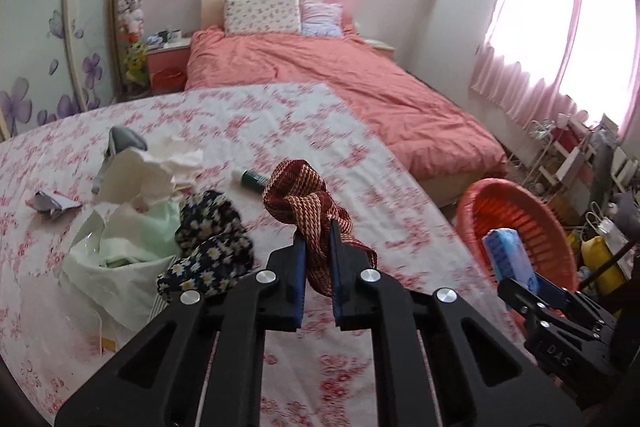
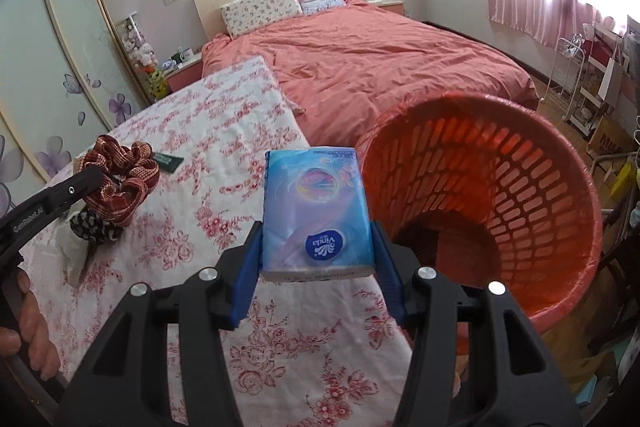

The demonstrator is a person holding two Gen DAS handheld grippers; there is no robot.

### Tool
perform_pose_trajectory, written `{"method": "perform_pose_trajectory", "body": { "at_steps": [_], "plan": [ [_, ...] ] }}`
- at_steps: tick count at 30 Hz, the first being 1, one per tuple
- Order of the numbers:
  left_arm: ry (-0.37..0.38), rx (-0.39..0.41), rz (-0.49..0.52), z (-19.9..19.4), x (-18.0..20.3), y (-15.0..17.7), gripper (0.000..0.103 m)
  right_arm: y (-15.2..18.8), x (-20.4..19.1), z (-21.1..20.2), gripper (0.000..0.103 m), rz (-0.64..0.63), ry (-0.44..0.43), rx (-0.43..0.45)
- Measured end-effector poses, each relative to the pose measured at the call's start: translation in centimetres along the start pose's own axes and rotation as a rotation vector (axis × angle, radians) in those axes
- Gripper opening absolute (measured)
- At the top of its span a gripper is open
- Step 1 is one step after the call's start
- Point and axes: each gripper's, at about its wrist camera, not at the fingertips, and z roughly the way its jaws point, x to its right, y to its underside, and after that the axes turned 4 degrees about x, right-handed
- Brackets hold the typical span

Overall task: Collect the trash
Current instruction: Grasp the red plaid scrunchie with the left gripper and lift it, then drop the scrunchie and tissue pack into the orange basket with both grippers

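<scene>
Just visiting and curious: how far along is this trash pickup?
Early, it seems. The orange basket shows nothing inside where visible. In hand: the right gripper clamps a blue tissue pack beside the basket; the left gripper holds a red scrunchie. Left on the table: crumpled tissue, a floral scrunchie, a green tube.
</scene>
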Motion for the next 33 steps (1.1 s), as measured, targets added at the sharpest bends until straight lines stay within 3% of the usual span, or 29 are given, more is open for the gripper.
{"method": "perform_pose_trajectory", "body": {
  "at_steps": [18,33],
  "plan": [
    [0.151,0.035,0.070,-0.9,7.2,-0.2,0.010,-1.9,4.8,-5.7,0.051,0.045,0.059,0.137],
    [0.294,0.011,0.135,1.2,13.9,1.0,0.010,-1.9,9.5,-7.2,0.051,0.073,0.157,0.211]
  ]
}}
